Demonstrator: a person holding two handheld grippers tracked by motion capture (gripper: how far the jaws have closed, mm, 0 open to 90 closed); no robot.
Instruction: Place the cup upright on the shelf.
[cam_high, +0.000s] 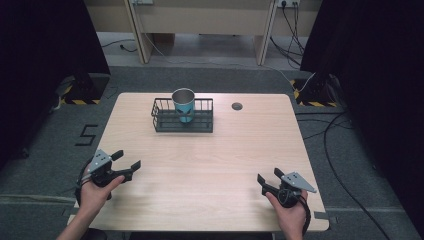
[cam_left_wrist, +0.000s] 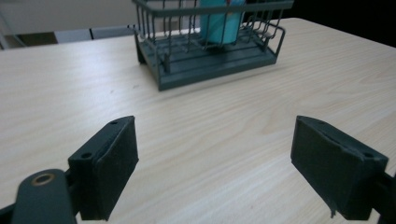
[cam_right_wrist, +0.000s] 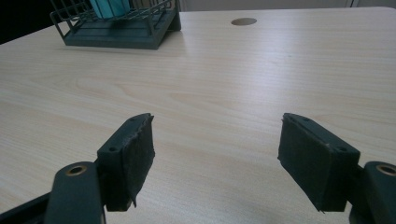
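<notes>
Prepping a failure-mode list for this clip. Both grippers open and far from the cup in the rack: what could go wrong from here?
1. The cup stands upright inside the wire rack, whose rails rise around it; a sideways grasp would likely foul the wires, so jaws may slip or miss.
2. The rack looks light, and a snagged lift could drag or tip it with the cup.
3. Left gripper and right gripper sit at the near edge; if both reach for one cup, they could collide.

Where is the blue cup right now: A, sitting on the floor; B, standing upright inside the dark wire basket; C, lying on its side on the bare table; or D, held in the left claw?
B: the blue cup stands upright inside the dark wire basket at the far side of the table, away from both open claws.
</notes>
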